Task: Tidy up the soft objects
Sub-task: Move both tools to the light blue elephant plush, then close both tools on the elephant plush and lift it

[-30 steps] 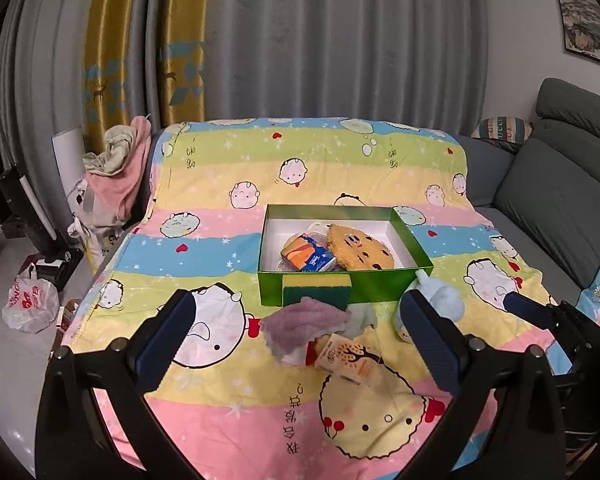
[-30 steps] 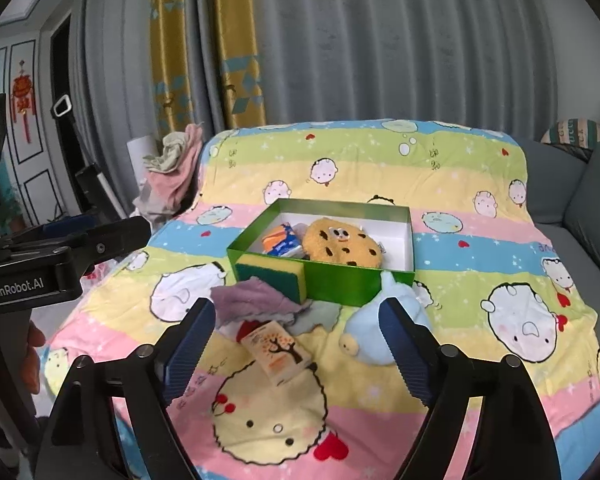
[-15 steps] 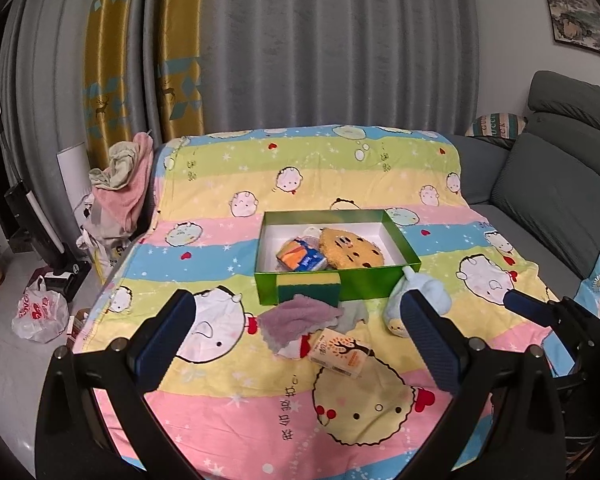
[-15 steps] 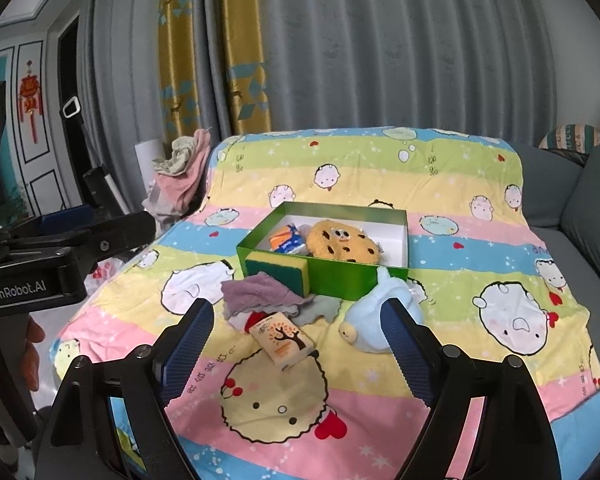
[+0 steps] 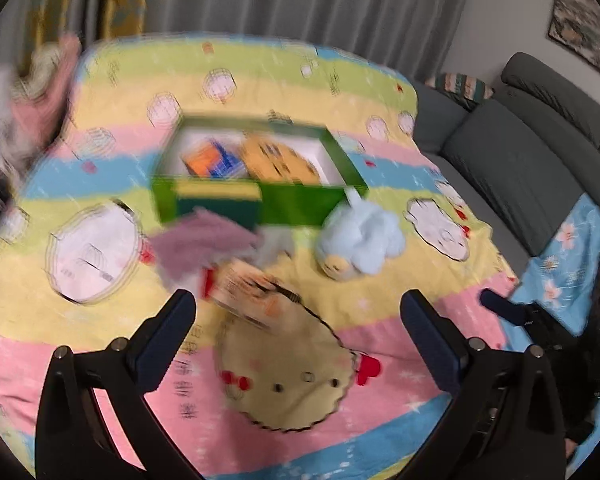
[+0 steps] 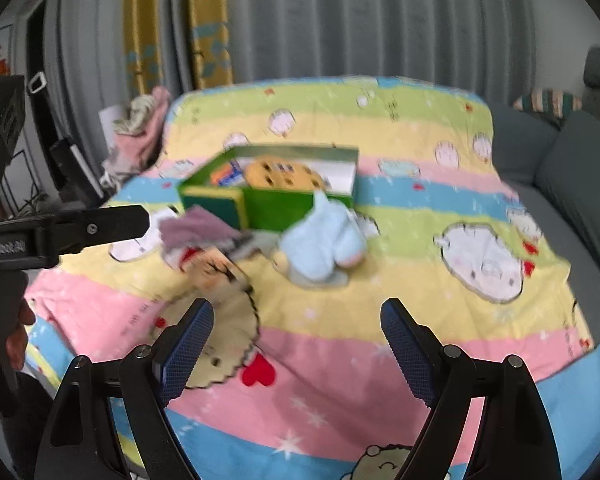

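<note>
A green box sits mid-bed, holding a yellow spotted plush and an orange-blue packet. A green-yellow sponge leans on its front wall. In front lie a purple cloth, a light blue plush and a small printed carton. My left gripper hangs open above the sheet near the carton. My right gripper is open too, short of the blue plush. Both views are blurred.
A striped cartoon sheet covers the bed. A grey sofa runs along the right side. Clothes are piled at the far left corner. Curtains hang behind. The left tool and a hand show at the right view's left edge.
Both grippers have dropped and tipped downward toward the bed, so the box and loose items look larger and nearer. Their jaws stay wide apart. Nothing on the sheet has moved.
</note>
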